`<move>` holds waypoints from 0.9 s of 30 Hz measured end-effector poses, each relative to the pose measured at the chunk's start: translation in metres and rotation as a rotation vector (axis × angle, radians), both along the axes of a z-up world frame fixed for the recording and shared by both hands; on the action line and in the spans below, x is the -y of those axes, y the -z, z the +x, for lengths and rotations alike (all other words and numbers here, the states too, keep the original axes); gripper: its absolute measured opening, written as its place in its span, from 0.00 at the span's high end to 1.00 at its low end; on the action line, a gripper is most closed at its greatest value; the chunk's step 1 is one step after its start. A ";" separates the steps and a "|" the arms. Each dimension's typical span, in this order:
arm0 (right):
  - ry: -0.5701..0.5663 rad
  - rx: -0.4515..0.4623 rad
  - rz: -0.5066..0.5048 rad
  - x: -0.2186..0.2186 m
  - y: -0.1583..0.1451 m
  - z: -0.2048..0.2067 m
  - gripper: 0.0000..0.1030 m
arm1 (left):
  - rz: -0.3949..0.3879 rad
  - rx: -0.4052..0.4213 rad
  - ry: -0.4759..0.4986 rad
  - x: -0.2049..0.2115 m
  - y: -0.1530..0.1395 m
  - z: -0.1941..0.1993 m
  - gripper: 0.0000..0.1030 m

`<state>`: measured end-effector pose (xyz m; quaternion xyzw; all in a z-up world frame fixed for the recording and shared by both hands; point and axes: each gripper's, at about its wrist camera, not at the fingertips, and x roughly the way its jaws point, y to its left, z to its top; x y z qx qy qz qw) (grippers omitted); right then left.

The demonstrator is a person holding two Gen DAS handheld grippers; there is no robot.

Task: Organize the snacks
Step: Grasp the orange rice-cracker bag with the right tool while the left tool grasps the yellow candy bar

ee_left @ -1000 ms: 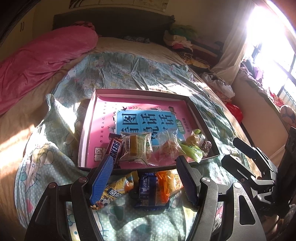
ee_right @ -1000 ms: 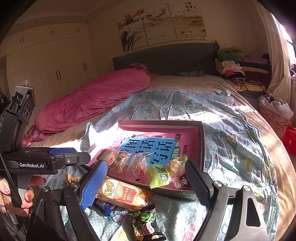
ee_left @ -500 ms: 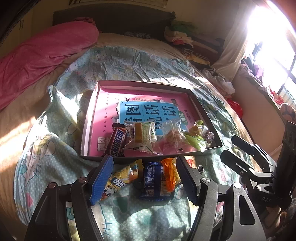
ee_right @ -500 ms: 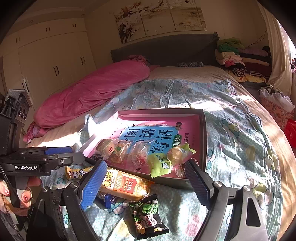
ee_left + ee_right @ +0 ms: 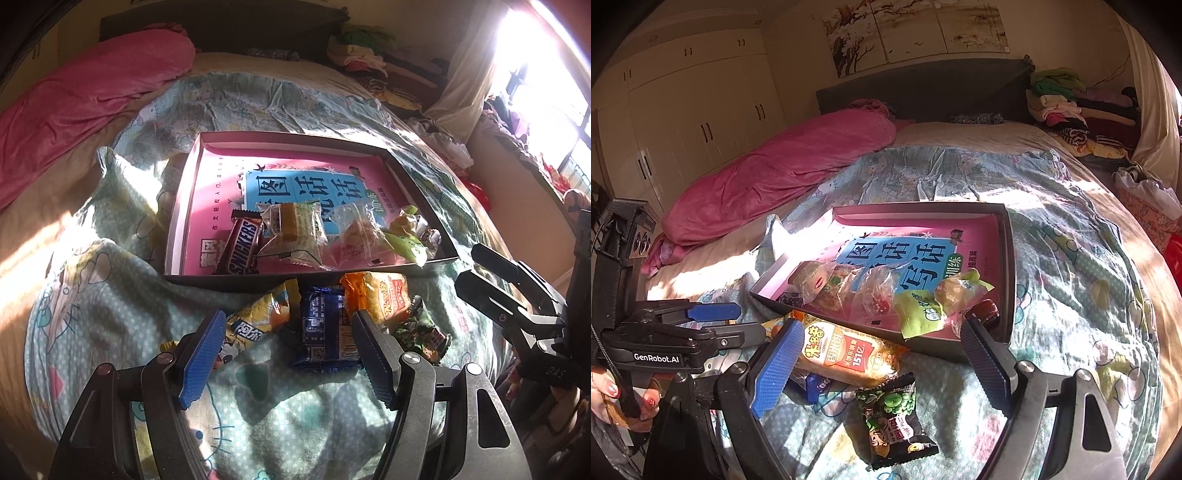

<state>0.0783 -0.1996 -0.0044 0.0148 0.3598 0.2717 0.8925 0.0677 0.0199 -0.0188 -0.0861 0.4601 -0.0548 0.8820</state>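
Snacks outside the pink box lie at its near edge; left gripper has sunk toward the blue packet, jaws wide, empty, likely next pick. Right gripper hangs open, empty.

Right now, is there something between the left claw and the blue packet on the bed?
Nothing visible blocks it. The left claw is open, and the blue packet lies just beyond its tips. A yellow bag and an orange pack flank the packet closely.
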 end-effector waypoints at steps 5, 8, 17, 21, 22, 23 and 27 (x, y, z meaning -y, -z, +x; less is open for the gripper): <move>-0.057 0.004 -0.071 -0.016 0.006 -0.007 0.16 | 0.003 -0.029 -0.011 -0.006 0.011 -0.001 0.30; -0.091 0.007 -0.144 -0.029 0.014 -0.010 0.16 | 0.002 -0.040 -0.018 -0.010 0.016 -0.002 0.30; -0.132 0.069 -0.337 -0.053 0.030 -0.020 0.16 | 0.000 -0.045 -0.027 -0.016 0.024 -0.001 0.30; -0.141 0.085 -0.402 -0.059 0.038 -0.016 0.16 | 0.009 -0.042 -0.022 -0.016 0.026 0.002 0.30; -0.145 0.090 -0.418 -0.061 0.040 -0.016 0.16 | 0.012 -0.042 -0.022 -0.017 0.027 0.003 0.30; -0.149 0.096 -0.432 -0.063 0.042 -0.015 0.16 | 0.010 -0.043 -0.023 -0.017 0.028 0.004 0.30; -0.173 0.125 -0.470 -0.073 0.048 -0.014 0.16 | 0.013 -0.045 -0.021 -0.017 0.031 0.007 0.30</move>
